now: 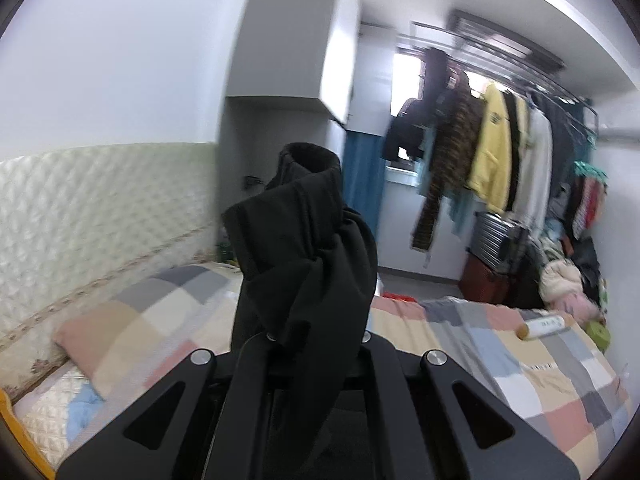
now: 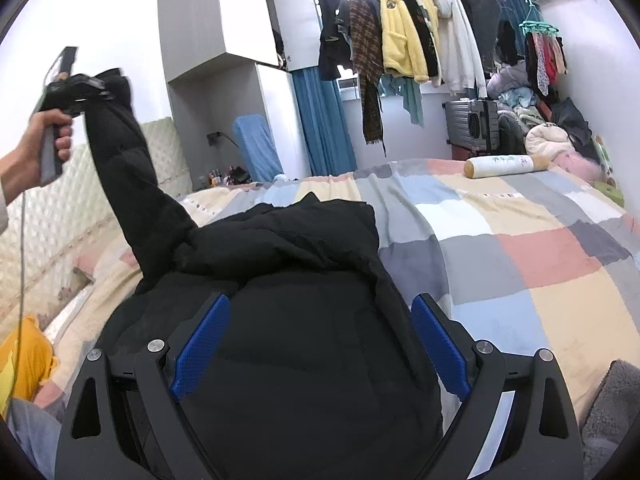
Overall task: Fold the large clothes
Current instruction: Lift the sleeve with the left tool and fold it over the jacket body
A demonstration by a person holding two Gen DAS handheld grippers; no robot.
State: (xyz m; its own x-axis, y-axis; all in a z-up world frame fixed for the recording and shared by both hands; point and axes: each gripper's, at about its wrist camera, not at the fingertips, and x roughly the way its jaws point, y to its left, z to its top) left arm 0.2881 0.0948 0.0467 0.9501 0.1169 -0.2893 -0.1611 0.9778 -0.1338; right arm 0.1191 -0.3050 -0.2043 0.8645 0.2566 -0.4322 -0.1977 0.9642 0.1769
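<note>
A large black padded jacket (image 2: 304, 280) lies bunched on the bed, body toward me. One black sleeve (image 2: 128, 168) is lifted up and to the left. My left gripper (image 2: 86, 86) is shut on the sleeve's cuff end and holds it high; in the left wrist view the sleeve (image 1: 304, 256) fills the space between the fingers and hides the fingertips. My right gripper (image 2: 320, 344) is open, its blue pads (image 2: 202, 340) spread wide just above the jacket's body, holding nothing.
The bed has a checked quilt (image 2: 520, 248) with a white bolster (image 2: 504, 166) at the far side. A rack of hanging clothes (image 2: 404, 40), a suitcase (image 2: 472, 124) and piled clothes stand beyond. A padded wall panel (image 1: 100, 216) runs on the left.
</note>
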